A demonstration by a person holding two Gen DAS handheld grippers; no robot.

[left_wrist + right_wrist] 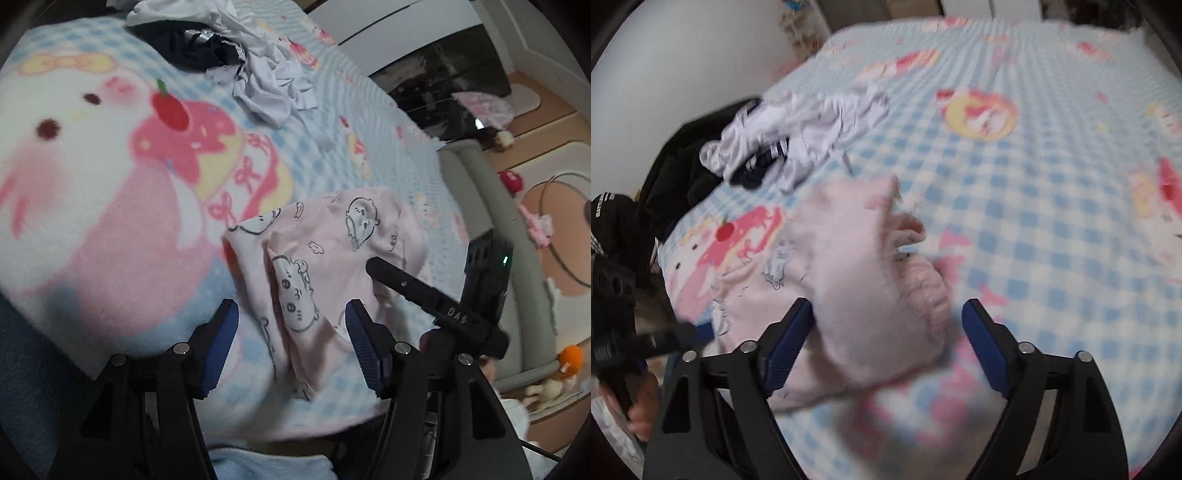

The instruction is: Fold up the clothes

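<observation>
Left wrist view: the left gripper [291, 328] stands wide open, gripping nothing; the pink cartoon-print garment [332, 258] lies on the checked blanket [110, 166] between its blue pads and on toward 12 o'clock. The right gripper [373, 264] reaches in from 3 o'clock above the cloth.

Right wrist view: the right gripper [888, 321] gapes wide, the blurred pink garment [871, 295] bunched between its fingers, unclamped. A white and dark clothes pile [768, 136] sits at 10 o'clock.

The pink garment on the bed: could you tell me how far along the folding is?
Done: nothing looks neatly folded. In hand: the pink garment lies bunched on the blanket, between both open grippers, left and right. Left: the pile of white and dark clothes.
</observation>
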